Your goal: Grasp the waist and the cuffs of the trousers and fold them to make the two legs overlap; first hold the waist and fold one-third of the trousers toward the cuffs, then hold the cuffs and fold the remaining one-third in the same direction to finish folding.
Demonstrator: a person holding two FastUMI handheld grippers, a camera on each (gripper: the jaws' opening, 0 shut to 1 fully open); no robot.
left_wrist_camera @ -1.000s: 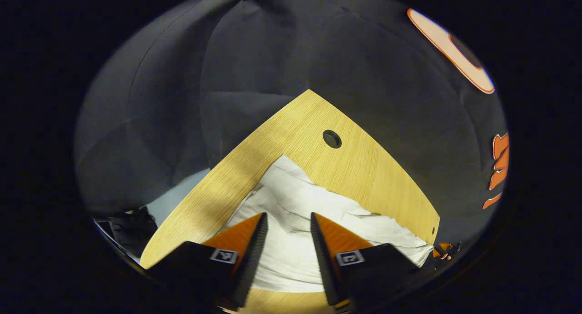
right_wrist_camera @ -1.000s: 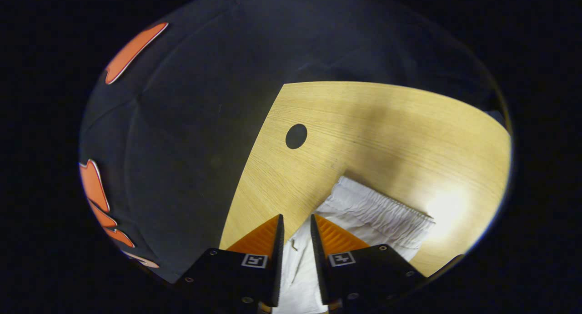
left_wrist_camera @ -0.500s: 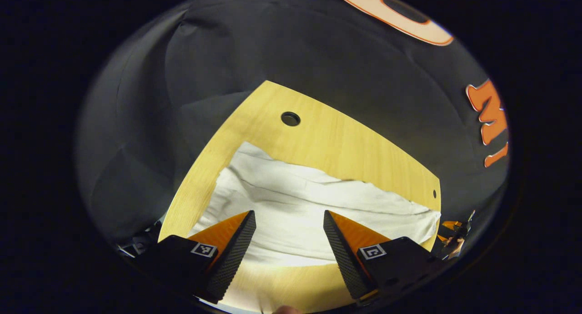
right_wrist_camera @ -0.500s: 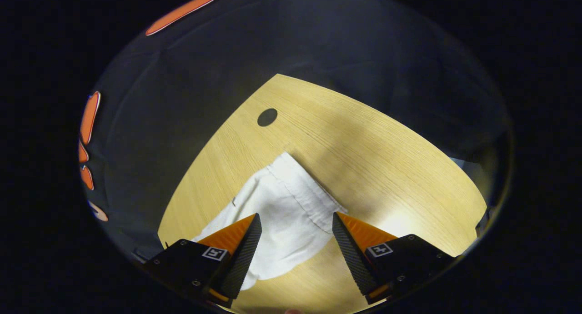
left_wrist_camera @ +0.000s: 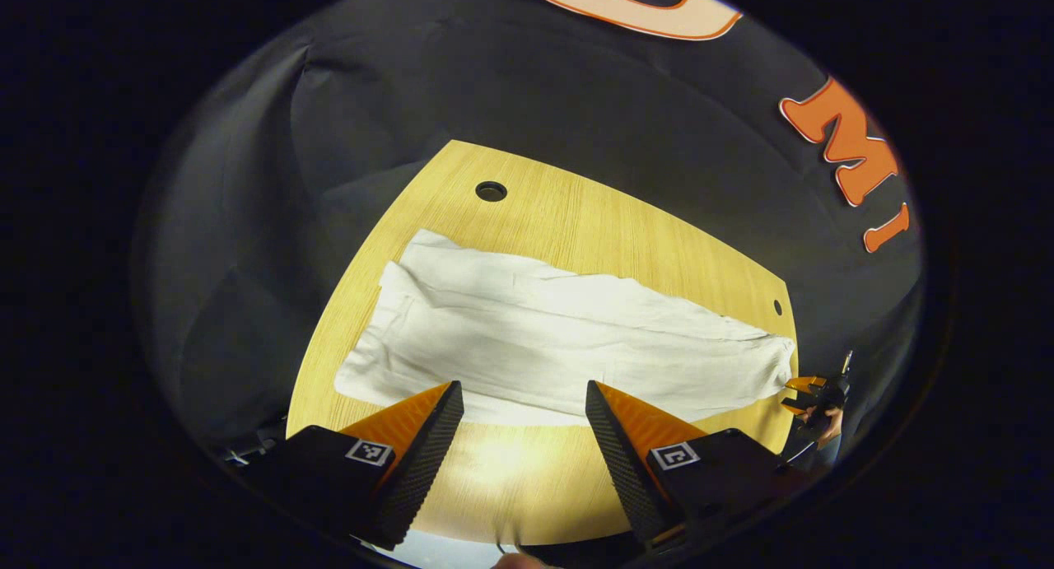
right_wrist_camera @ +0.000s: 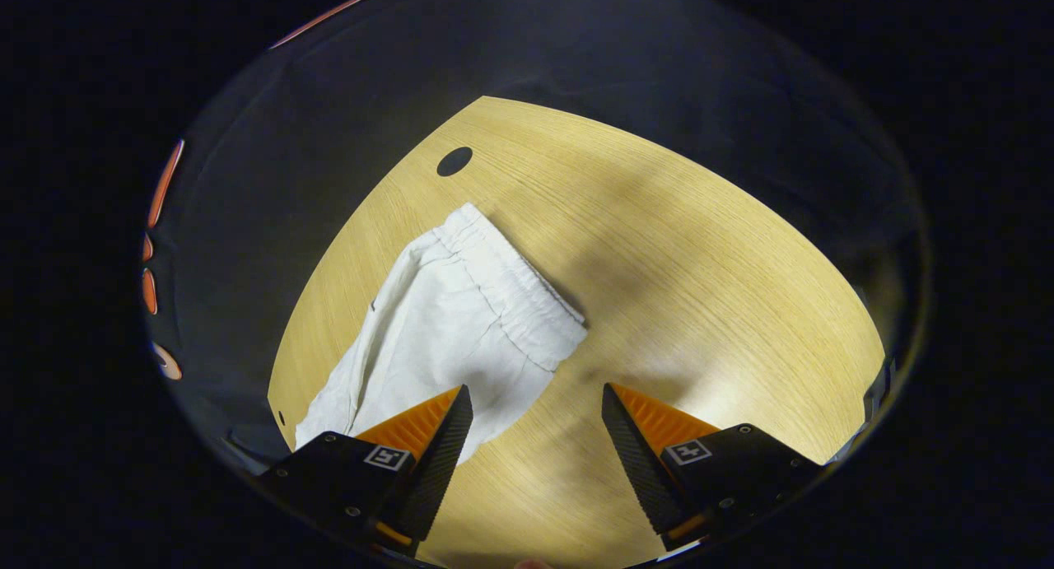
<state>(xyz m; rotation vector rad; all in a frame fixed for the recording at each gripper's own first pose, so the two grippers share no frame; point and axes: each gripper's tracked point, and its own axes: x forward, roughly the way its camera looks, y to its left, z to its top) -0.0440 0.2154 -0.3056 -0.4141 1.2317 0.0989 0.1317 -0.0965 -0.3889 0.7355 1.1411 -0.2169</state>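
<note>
— Black cloth walls the booth on every side, and the pale wooden tabletop (left_wrist_camera: 576, 223) carries the white trousers (left_wrist_camera: 543, 338). What's different from a second ago?

— Both tools have let go and drawn back. A second ago the right tool (right_wrist_camera: 533, 417) was pinched on the fabric near the waist and the left tool (left_wrist_camera: 523, 412) was low over the cloth; now each stands with its jaws wide apart and nothing between them, lifted clear of the fabric.

— And the trousers?

— Lying long and flat across the tabletop, apparently one leg laid over the other. The elastic waist (right_wrist_camera: 510, 285) shows in the right gripper view, near the round cable hole (right_wrist_camera: 454, 160); the cuffs (left_wrist_camera: 770, 363) lie at the far end in the left gripper view.

— So the leg overlap is done?

— I'd judge so. The thirds aren't yet folded; the waist fold comes next.

— How are the hands posed?

— Both tools tilt down at the tabletop from the near edge. In the left gripper view the right tool also appears small, beside the cuff end.
</note>
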